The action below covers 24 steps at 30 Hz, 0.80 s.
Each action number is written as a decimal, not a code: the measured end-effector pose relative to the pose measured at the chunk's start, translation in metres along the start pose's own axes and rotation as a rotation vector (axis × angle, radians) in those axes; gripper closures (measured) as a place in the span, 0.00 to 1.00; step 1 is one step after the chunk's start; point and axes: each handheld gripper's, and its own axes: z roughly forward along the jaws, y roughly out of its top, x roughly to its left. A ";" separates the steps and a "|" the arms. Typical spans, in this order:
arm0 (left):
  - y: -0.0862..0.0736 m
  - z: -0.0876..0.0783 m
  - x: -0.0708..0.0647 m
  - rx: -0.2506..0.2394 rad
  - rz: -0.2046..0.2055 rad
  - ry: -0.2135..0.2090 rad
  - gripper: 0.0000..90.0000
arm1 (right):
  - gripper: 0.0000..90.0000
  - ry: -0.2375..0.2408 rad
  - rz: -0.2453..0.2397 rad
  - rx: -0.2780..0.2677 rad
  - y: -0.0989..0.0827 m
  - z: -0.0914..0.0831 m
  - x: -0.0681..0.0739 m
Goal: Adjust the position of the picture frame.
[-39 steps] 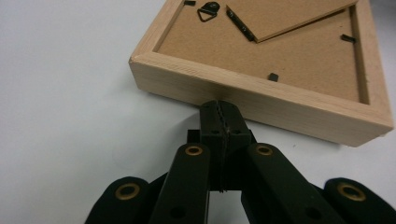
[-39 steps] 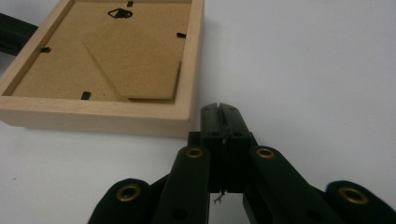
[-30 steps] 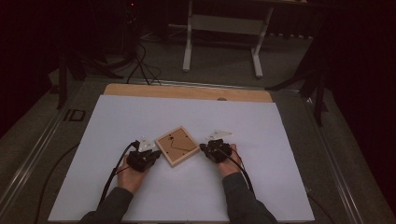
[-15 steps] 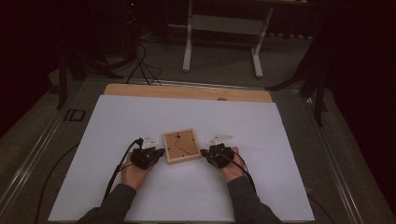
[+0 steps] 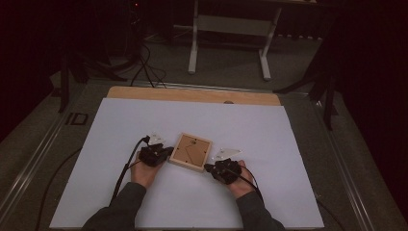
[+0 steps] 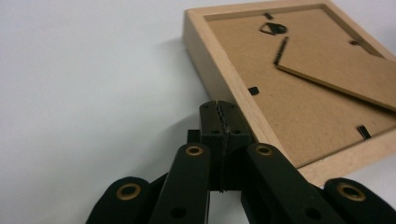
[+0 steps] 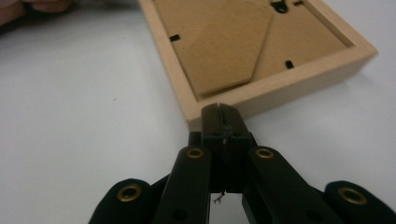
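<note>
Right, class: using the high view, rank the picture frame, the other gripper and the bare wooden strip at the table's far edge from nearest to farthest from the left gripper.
1. Picture frame: right beside the left gripper, lying back up.
2. Right gripper: at the frame's other side, nearer the person.
3. Wooden strip: along the table's far edge.
</note>
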 end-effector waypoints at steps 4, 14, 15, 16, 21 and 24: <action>0.005 0.004 0.002 0.000 -0.006 0.001 1.00 | 1.00 0.013 -0.009 0.001 0.000 0.001 0.003; 0.005 -0.020 -0.006 -0.078 0.007 0.010 1.00 | 1.00 -0.055 0.011 -0.051 0.012 -0.002 -0.015; 0.004 -0.024 -0.008 -0.096 0.003 -0.001 1.00 | 1.00 -0.069 0.022 -0.059 0.015 -0.002 -0.019; 0.002 -0.028 -0.009 -0.107 0.004 -0.014 1.00 | 1.00 -0.079 0.034 -0.070 0.017 -0.003 -0.023; -0.013 -0.041 -0.019 -0.131 0.030 -0.047 1.00 | 1.00 -0.127 0.063 -0.094 0.031 -0.001 -0.038; -0.021 -0.043 -0.021 -0.113 0.017 -0.066 1.00 | 1.00 -0.150 0.066 -0.091 0.040 0.004 -0.044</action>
